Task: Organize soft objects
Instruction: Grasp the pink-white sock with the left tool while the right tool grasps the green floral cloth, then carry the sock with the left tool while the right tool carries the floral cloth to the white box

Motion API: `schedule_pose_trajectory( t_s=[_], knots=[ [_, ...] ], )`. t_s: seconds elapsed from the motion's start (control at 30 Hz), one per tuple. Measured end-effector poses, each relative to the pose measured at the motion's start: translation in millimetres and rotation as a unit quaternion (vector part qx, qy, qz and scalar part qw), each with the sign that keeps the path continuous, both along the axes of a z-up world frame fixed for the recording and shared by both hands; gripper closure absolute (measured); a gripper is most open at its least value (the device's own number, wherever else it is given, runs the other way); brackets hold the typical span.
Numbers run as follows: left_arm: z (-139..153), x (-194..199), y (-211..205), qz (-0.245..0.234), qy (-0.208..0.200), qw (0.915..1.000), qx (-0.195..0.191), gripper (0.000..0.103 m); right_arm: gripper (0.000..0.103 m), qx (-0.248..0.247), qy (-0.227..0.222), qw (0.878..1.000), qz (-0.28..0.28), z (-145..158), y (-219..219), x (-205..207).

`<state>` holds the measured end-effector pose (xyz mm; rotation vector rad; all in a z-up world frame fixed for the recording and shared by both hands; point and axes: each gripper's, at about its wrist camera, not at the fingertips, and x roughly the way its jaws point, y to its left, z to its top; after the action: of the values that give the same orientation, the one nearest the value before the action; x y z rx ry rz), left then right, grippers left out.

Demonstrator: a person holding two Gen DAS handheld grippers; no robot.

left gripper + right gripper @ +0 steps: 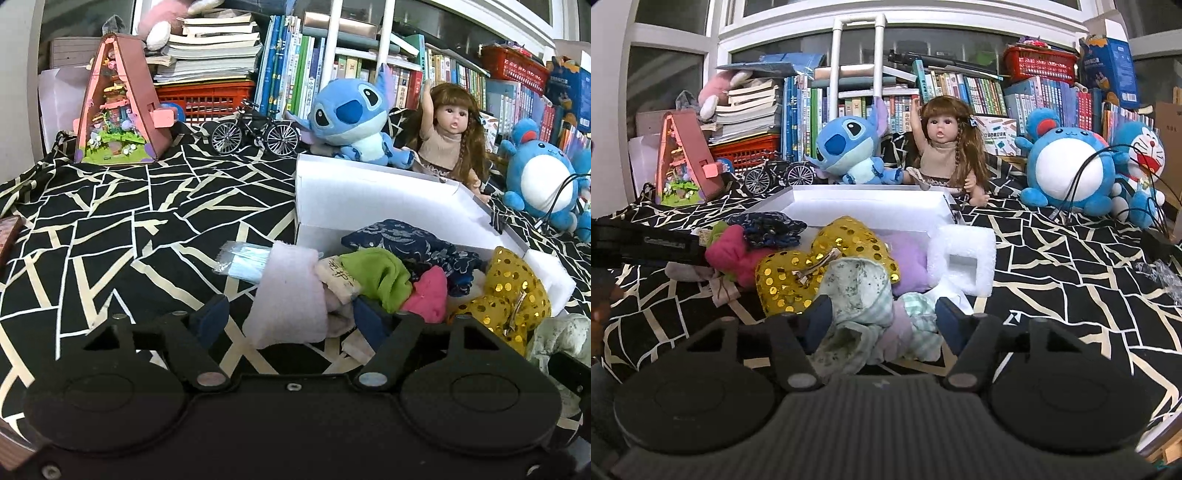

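Sequinned gold bow (827, 258) (heaped cloths)

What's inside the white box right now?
The white box looks mostly bare: white floor and walls. At its near edge a lilac cushion and the gold sequin heart seem to lean in. The heaped fabrics hide the near part of its floor.

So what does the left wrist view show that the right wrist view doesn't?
Only the left wrist view: a pale pink cloth between the left gripper's fingers, and packaged face masks. Only the right: a floral cloth between the right gripper's fingers, and a Doraemon plush. Both: the gold sequin piece and white box.
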<state>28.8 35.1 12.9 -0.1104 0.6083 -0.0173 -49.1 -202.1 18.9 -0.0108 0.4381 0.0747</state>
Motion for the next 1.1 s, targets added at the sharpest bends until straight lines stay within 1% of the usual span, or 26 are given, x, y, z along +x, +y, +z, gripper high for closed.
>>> schedule_pose_trajectory(
  t_s=[0.03,0.1,0.13,0.2,0.4,0.53,0.63,0.67,0.7,0.83,0.87,0.9,0.97,1.03,1.1],
  knots=[
    [-1,0,0,0.002,-0.001,1.0000,-0.002,0.030,0.037,-0.002,0.001,1.000,0.001,0,0,0],
    [-3,2,-1,0.003,-0.002,1.0000,-0.004,0.030,0.034,-0.005,0.004,1.000,-0.003,-2,-1,2],
    [-4,2,-1,0.003,-0.003,1.0000,-0.005,0.030,0.026,-0.002,0.007,1.000,-0.006,-3,-3,4],
    [-3,1,-1,0.004,-0.006,1.0000,-0.003,0.030,0.022,0.011,0.021,1.000,-0.006,-6,-6,8],
    [2,-9,0,0.008,-0.019,0.9997,0.012,0.030,0.021,0.024,0.023,0.999,-0.004,-9,-7,9],
    [2,-14,8,0.013,-0.014,0.9998,0.004,0.031,0.021,0.029,0.023,0.999,0.000,-9,-7,8],
    [1,-15,15,0.015,-0.007,0.9998,-0.010,0.034,0.030,0.035,0.026,0.999,-0.001,-8,-8,7],
    [1,-15,17,0.012,-0.005,0.9998,-0.016,0.037,0.033,0.037,0.027,0.999,0.000,-8,-8,7],
    [1,-14,17,0.010,-0.004,0.9998,-0.019,0.039,0.033,0.038,0.028,0.999,0.001,-9,-8,7],
    [-1,-5,12,-0.002,-0.003,0.9996,-0.028,0.039,0.035,0.037,0.030,0.999,0.011,-9,-6,8],
    [-2,-2,10,-0.004,-0.004,0.9996,-0.028,0.042,0.036,0.038,0.031,0.999,0.014,-9,-6,9],
    [-3,2,8,-0.005,-0.003,0.9996,-0.029,0.053,0.037,0.039,0.032,0.999,0.015,-9,-5,10],
    [-5,8,5,-0.013,0.006,0.9992,-0.037,0.064,0.045,0.045,0.035,0.998,0.012,-8,-5,12],
    [-3,8,3,-0.011,0.002,0.9994,-0.033,0.070,0.049,0.050,0.031,0.998,0.008,-5,-6,11],
    [3,4,-2,-0.016,-0.013,0.9998,0.005,0.071,0.051,0.053,0.023,0.998,0.006,-2,-8,10]
  ],
)
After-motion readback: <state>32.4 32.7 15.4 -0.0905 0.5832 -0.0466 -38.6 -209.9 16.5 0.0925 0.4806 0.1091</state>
